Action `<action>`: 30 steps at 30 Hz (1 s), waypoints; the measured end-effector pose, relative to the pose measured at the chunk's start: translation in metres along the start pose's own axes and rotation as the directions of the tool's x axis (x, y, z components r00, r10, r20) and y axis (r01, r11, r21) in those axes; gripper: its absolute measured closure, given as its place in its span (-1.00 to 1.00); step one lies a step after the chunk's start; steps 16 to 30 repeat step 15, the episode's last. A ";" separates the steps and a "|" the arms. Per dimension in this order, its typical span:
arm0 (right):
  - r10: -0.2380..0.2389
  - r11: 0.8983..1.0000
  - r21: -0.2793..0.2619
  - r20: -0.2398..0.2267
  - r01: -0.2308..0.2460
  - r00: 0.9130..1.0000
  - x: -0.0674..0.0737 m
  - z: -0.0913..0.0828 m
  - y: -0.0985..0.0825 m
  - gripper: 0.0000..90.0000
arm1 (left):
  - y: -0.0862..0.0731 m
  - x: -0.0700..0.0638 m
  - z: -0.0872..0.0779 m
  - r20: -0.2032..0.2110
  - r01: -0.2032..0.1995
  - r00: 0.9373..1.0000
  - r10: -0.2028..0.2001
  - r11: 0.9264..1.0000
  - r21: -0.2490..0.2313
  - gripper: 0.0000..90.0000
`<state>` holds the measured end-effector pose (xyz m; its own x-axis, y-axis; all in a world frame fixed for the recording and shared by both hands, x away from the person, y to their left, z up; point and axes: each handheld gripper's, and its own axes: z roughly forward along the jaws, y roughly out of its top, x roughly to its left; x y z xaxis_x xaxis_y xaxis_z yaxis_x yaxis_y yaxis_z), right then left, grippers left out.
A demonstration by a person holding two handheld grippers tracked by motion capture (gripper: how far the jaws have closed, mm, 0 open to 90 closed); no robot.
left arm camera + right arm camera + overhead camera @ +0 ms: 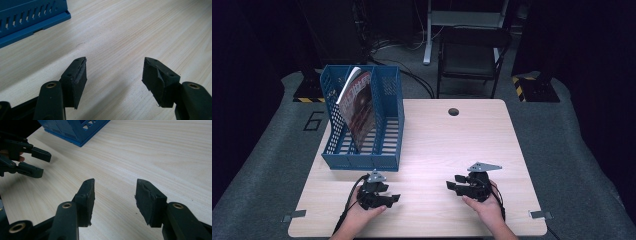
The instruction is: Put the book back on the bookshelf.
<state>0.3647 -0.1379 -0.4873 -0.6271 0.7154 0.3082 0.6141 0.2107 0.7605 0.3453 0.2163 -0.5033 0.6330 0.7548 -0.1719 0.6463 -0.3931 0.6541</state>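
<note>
High view: left gripper (393, 198) and right gripper (450, 185) both gape, holding nothing, over the table (437, 145).

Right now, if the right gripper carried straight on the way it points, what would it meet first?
Probably the left gripper, whose open jaws face it across the bare table. The right gripper is open too; depth is unclear, so it might pass just beside.

Black folding chair (472, 57) stands beyond the wooden table (452, 145); grey carpet (582, 165) surrounds the table.
</note>
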 end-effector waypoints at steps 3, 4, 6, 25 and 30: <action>0.014 1.000 0.000 0.001 -0.014 1.000 -0.001 -0.001 0.000 0.10 | 0.000 0.000 0.000 -0.001 0.012 1.000 -0.012 1.000 -0.011 -0.20; 0.021 1.000 0.002 0.003 -0.021 1.000 0.000 -0.001 0.000 0.10 | -0.001 0.000 0.000 0.001 0.011 1.000 -0.011 1.000 -0.009 -0.20; 0.003 1.000 -0.005 0.002 -0.003 1.000 -0.001 -0.001 0.001 0.10 | -0.001 0.001 -0.001 -0.006 0.004 1.000 -0.004 1.000 -0.003 -0.20; 0.014 1.000 -0.012 0.013 -0.014 1.000 -0.001 -0.003 0.000 0.09 | -0.002 0.001 -0.008 -0.007 0.035 0.999 -0.035 0.999 -0.035 -0.20; 0.014 1.000 -0.012 0.013 -0.014 1.000 -0.001 -0.003 0.000 0.09 | -0.002 0.001 -0.008 -0.007 0.035 0.999 -0.035 0.999 -0.035 -0.20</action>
